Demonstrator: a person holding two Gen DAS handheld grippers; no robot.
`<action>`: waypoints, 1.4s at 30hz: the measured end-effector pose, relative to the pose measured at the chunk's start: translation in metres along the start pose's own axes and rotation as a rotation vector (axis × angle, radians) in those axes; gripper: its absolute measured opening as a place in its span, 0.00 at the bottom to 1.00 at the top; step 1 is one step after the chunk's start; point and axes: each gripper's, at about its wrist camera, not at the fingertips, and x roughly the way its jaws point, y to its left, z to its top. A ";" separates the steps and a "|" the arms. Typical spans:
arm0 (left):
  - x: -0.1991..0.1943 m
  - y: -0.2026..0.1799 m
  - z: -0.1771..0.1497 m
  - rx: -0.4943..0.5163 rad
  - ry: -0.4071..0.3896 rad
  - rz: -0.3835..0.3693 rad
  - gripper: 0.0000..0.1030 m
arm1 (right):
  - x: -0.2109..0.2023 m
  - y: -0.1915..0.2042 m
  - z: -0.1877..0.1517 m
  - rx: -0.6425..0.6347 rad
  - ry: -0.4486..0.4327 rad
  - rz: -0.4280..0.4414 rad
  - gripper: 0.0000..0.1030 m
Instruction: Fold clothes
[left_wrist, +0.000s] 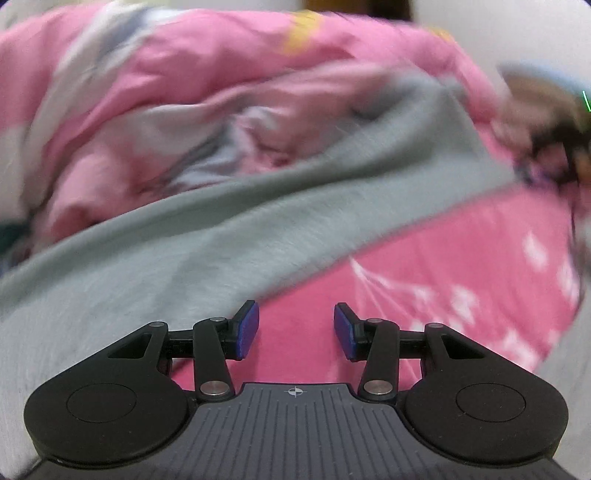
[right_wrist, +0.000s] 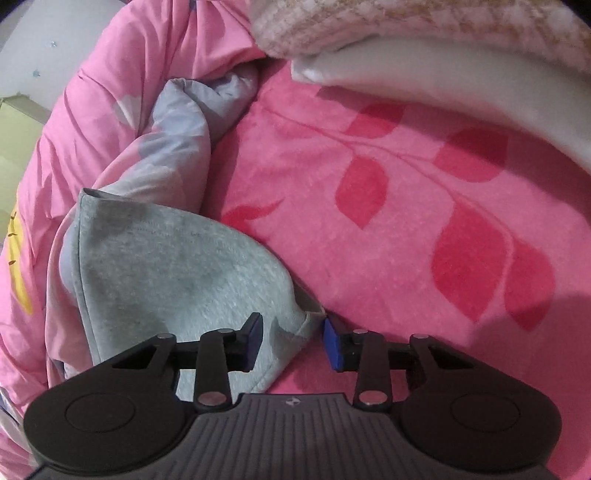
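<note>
A grey knit garment lies on a pink bed cover, one end draped against a rumpled quilt. In the right wrist view its near corner sits between the blue pads of my right gripper. The jaws stand apart and do not press on the cloth. In the blurred left wrist view the same grey garment runs as a band from lower left to upper right. My left gripper is open over bare pink cover beside the garment's edge, with nothing between its pads. The other gripper shows as a dark blur at the right edge.
A pink and lilac quilt is heaped behind and left of the garment. A white pillow with a beige knitted cloth on it lies at the far right. A pale wall shows at the upper left.
</note>
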 end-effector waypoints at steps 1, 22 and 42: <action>0.005 -0.008 -0.001 0.038 0.006 0.021 0.43 | 0.001 0.000 0.001 -0.001 -0.003 0.004 0.28; 0.023 -0.067 0.013 0.414 -0.049 0.137 0.43 | -0.099 -0.025 -0.025 0.187 -0.058 0.346 0.12; -0.023 -0.040 0.033 0.161 -0.185 -0.008 0.01 | -0.099 0.000 -0.001 0.040 -0.051 0.376 0.12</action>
